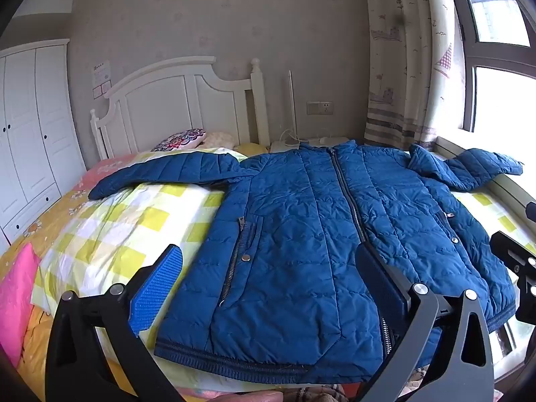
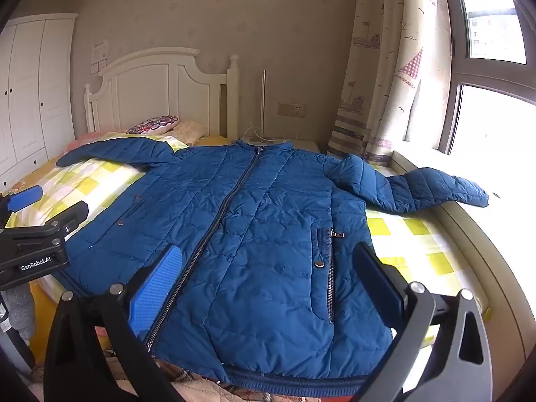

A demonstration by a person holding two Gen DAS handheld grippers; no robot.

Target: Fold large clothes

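Observation:
A large blue quilted jacket (image 1: 301,227) lies flat and zipped, front up, on the bed, both sleeves spread out. Its left sleeve (image 1: 160,172) rests on the checked sheet, its right sleeve (image 1: 469,167) reaches the window sill. It also shows in the right wrist view (image 2: 261,241). My left gripper (image 1: 268,278) is open, hovering above the jacket's lower left half near the hem. My right gripper (image 2: 268,278) is open above the lower right half, by the right pocket. Neither holds anything. The left gripper shows at the left edge of the right wrist view (image 2: 40,231).
The bed has a yellow-checked sheet (image 1: 127,221), a pink cushion (image 1: 16,294) at the left, patterned pillows (image 1: 181,140) by the white headboard (image 1: 174,100). A white wardrobe (image 1: 30,127) stands left. A window sill (image 2: 469,221) and curtain (image 2: 378,83) run along the right.

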